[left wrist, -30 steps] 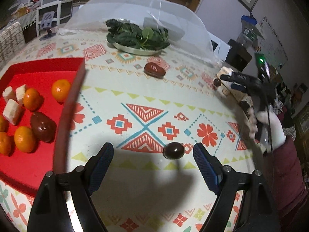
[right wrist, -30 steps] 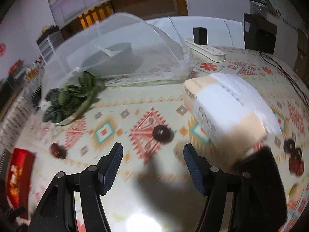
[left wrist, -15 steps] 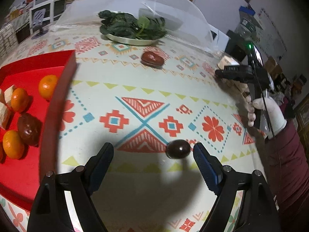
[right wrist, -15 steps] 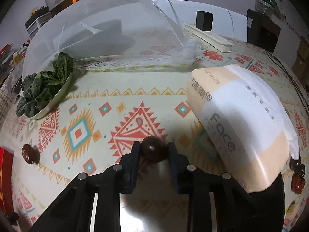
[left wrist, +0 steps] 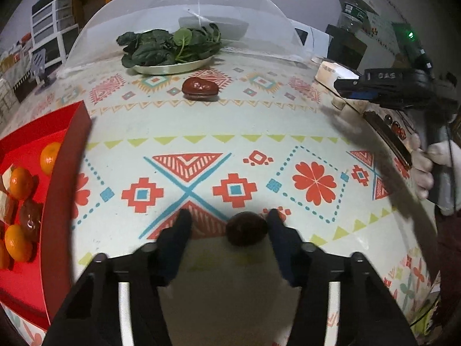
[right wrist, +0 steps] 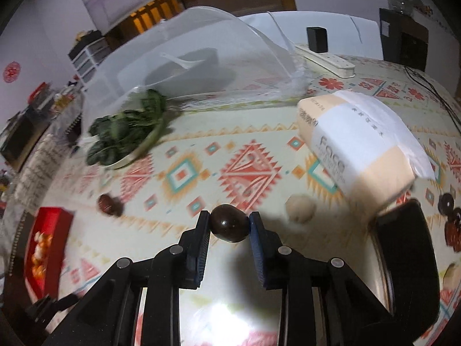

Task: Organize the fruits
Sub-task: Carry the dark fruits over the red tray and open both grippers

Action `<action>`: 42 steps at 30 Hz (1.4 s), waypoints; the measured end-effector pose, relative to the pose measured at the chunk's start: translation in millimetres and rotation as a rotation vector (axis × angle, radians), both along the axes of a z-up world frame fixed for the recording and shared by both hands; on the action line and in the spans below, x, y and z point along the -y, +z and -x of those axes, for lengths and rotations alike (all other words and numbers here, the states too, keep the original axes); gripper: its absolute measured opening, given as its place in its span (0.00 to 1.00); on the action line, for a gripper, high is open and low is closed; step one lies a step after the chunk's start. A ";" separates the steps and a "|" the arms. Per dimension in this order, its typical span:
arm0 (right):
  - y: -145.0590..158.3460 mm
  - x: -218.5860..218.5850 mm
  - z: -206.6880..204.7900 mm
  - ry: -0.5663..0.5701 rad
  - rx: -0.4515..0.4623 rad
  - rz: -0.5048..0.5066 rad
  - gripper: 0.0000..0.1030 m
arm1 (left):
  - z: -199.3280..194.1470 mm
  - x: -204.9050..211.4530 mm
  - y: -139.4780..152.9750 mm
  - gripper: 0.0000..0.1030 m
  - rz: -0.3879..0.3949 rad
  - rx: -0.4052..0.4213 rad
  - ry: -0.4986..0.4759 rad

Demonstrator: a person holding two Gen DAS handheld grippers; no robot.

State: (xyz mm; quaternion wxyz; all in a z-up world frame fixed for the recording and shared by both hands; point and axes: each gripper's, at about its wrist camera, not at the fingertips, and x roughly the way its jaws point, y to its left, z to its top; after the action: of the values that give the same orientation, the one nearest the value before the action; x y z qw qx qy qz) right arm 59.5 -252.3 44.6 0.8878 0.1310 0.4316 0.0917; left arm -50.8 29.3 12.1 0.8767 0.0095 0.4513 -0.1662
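Note:
A dark round fruit [left wrist: 246, 229] lies on the patterned tablecloth between the fingers of my left gripper [left wrist: 229, 216]. The jaws are closing; the right finger is at the fruit, while a gap shows beside the left one. My right gripper [right wrist: 229, 227] is shut on a second dark round fruit [right wrist: 229, 226], held above the cloth. A white-gloved hand [left wrist: 426, 167] carries that gripper at the right edge of the left wrist view. The red tray [left wrist: 57, 178] on the left holds oranges [left wrist: 21, 183] and a brown fruit [left wrist: 30, 220]. A red-brown fruit [left wrist: 200, 88] lies farther back.
A metal plate of spinach [left wrist: 173, 49] stands at the back by a white mesh food cover [left wrist: 187, 14]. A tissue pack [right wrist: 354, 150], a pale round lump [right wrist: 301, 209], small dark fruits [right wrist: 446, 201] and a power strip [right wrist: 325, 60] are on the right.
The right gripper shut on its dark fruit and carried it left, away from the tissue pack. The left gripper's jaws came closer together around the other dark fruit.

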 end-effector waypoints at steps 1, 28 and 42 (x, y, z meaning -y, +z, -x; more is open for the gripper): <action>2.0 -2.9 5.4 0.010 0.004 -0.009 0.29 | 1.3 1.6 0.0 0.35 0.006 0.001 -0.012; 39.9 -202.1 80.9 0.386 0.042 -0.094 0.29 | 45.3 -187.7 43.0 0.25 0.202 0.131 0.388; 17.2 -335.6 64.9 0.545 -0.040 -0.097 0.29 | 47.5 -239.2 19.5 0.27 0.266 0.080 0.457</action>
State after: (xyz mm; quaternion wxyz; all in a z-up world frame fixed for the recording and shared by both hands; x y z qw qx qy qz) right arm -5.4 83.3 61.8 0.8144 0.0542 0.4634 0.3451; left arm -98.3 268.5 31.6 0.9021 -0.2016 0.3809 -0.0213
